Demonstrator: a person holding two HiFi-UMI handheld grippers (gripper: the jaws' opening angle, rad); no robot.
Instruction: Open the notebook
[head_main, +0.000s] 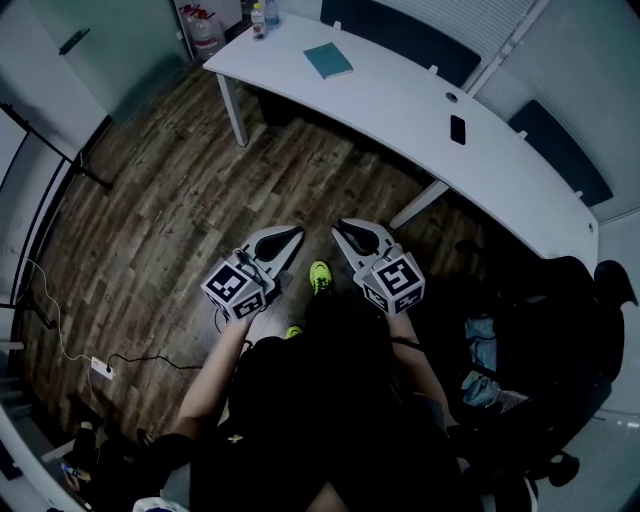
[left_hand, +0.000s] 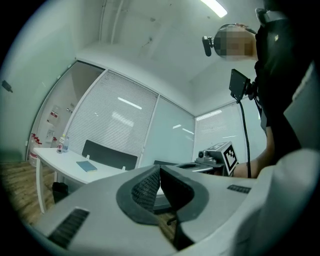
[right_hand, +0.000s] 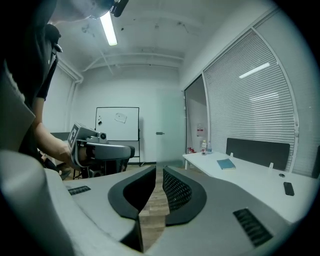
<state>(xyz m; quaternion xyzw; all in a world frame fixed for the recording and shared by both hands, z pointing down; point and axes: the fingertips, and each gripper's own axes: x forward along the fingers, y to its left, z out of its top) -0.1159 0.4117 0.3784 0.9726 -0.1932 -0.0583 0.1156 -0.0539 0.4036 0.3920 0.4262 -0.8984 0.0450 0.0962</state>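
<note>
A teal notebook (head_main: 328, 60) lies closed on the long white table (head_main: 400, 110), far from both grippers. It also shows as the small teal notebook (left_hand: 87, 166) in the left gripper view and the notebook (right_hand: 226, 164) in the right gripper view. My left gripper (head_main: 283, 240) hangs over the wood floor with its jaws together and nothing in them; its own view shows the left gripper (left_hand: 160, 172) shut. My right gripper (head_main: 352, 233) is beside it, and the right gripper (right_hand: 159, 172) shows a narrow empty gap between its pads.
A black phone (head_main: 457, 129) lies on the table's right part and a bottle (head_main: 259, 20) stands at its far left end. A dark office chair (head_main: 540, 330) holding some things is at my right. A power strip (head_main: 102, 368) with cables lies on the floor at left.
</note>
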